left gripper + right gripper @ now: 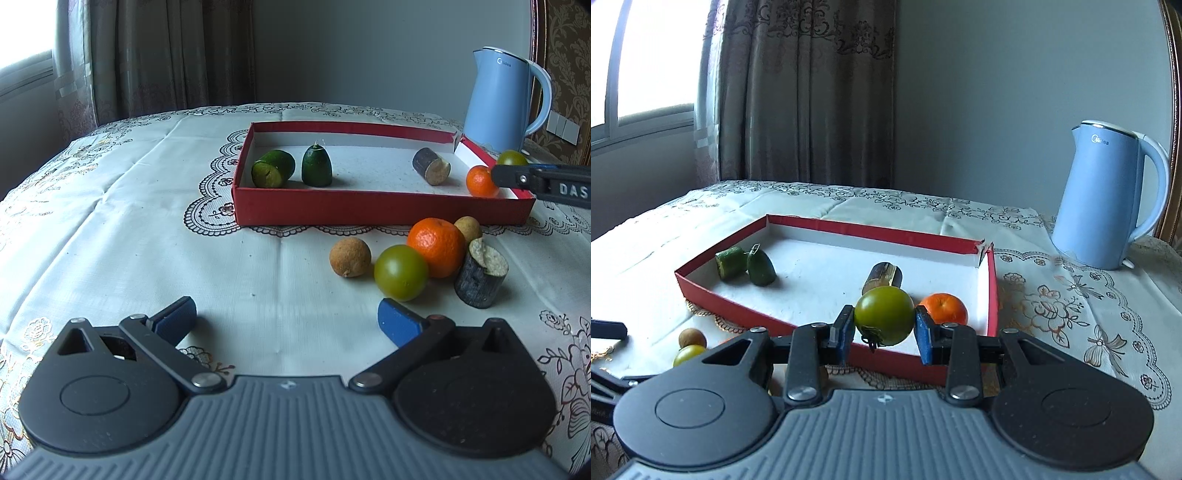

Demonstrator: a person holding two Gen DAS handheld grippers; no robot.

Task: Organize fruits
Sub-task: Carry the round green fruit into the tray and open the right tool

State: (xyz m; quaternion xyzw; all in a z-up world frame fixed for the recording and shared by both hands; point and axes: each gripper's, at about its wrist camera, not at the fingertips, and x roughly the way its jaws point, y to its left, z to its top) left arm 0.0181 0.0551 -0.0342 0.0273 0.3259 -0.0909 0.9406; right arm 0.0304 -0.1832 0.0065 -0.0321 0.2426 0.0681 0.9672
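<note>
I'm holding my left gripper low over the cloth, jaws spread wide, nothing btwn them. Just ahead – a green tomato, orange, two brown fruits and a cane chunk are sitting loose. My right gripper is clamping a 2nd green tomato over the red box – inside are two cucumber pcs, a cane pc, a small orange. Kettle beyond.

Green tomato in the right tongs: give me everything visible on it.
The round, glossy green tomato has smooth yellowish-green skin and a dried dark calyx with stem at its lower left, so it sits tilted. It is clamped in the right tongs, one blue pad pressing each side. It hangs above the near wall of the shallow red cardboard box, touching nothing else. Beyond it lie a small orange mandarin and a dark sugarcane piece.
</note>
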